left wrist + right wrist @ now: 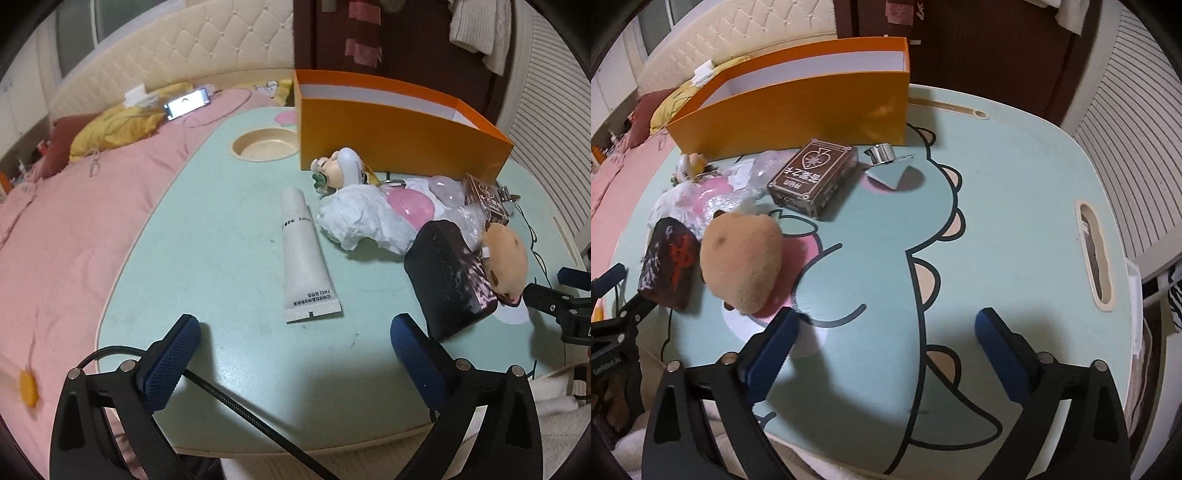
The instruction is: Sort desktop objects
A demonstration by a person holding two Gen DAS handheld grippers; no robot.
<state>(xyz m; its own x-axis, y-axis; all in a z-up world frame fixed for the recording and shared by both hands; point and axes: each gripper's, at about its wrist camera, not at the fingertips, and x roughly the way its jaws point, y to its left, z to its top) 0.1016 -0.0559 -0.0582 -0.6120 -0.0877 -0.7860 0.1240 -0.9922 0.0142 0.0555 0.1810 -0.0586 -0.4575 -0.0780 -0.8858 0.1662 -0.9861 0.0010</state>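
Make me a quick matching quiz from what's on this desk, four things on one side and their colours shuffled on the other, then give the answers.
Things:
1. storage box
2. tube
3. card deck
4. plush toy

Colours:
A. tan
B. white
C. orange
D. brown

Pairs: 1-C, 2-B, 3-D, 4-A

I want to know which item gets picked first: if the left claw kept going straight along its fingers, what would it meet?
Most likely the white tube: it lies flat on the table straight ahead of the open, empty left claw, flat crimped end nearest. Depth is uncertain; it may hit bare tabletop just short of it.
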